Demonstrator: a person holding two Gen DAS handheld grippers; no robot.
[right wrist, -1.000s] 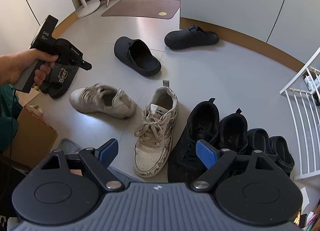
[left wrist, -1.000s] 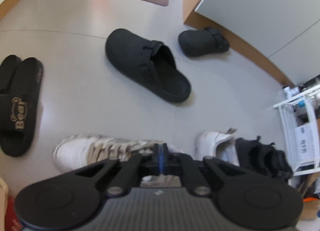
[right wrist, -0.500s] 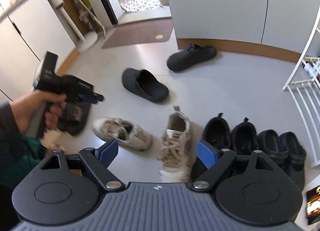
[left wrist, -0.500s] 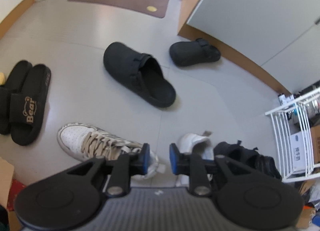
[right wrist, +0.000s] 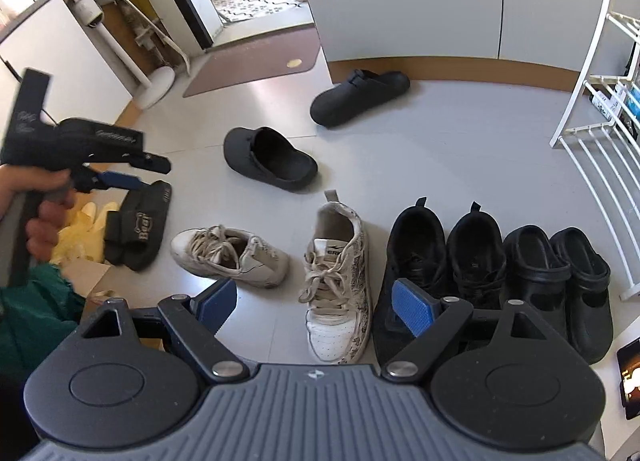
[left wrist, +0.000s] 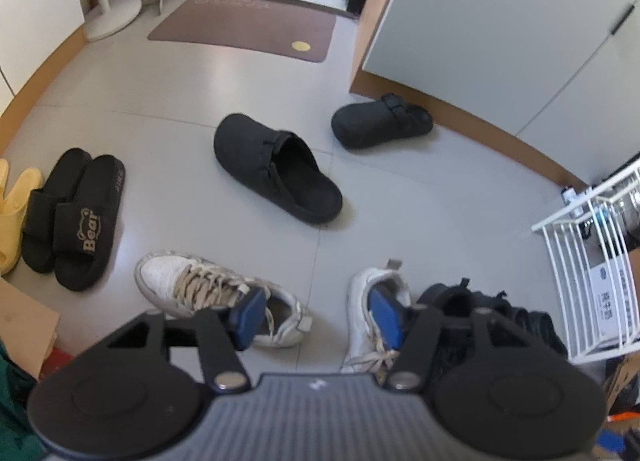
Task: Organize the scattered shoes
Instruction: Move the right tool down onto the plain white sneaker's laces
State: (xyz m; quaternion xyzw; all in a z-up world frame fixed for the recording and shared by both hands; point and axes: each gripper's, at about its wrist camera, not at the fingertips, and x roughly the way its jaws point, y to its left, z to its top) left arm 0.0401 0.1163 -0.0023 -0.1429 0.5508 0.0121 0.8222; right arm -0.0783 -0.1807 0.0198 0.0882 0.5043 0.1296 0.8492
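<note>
White laced sneakers are lying apart on the grey tile floor point(right wrist: 460, 149): the upright sneaker point(right wrist: 336, 281) is standing just beside the row of black sneakers point(right wrist: 440, 257) and black clogs point(right wrist: 560, 277), while the tipped sneaker point(right wrist: 230, 255) is resting on its side, toe pointing away from the row. Two black mules, the near mule point(right wrist: 268, 159) and the far mule point(right wrist: 358, 97) by the cabinet base, are sitting well apart. Black "Bear" slides point(left wrist: 76, 217) are waiting beside yellow slippers point(left wrist: 12, 217).

Left gripper point(left wrist: 316, 317) is hanging over the gap between the two white sneakers; its jaws have just been opening and nothing is between them. Right gripper point(right wrist: 316, 307) is standing wide open and empty above the upright sneaker.

Risks, as judged: the tipped sneaker is presenting a soft collar and loose laces, so a pinch on fabric alone is likely to let it swing or slip. Carrying it toward the row is risking a knock against the upright sneaker, which would disturb the pairs already aligned. Laces may also be snagging a blue pad point(left wrist: 250, 317).
</note>
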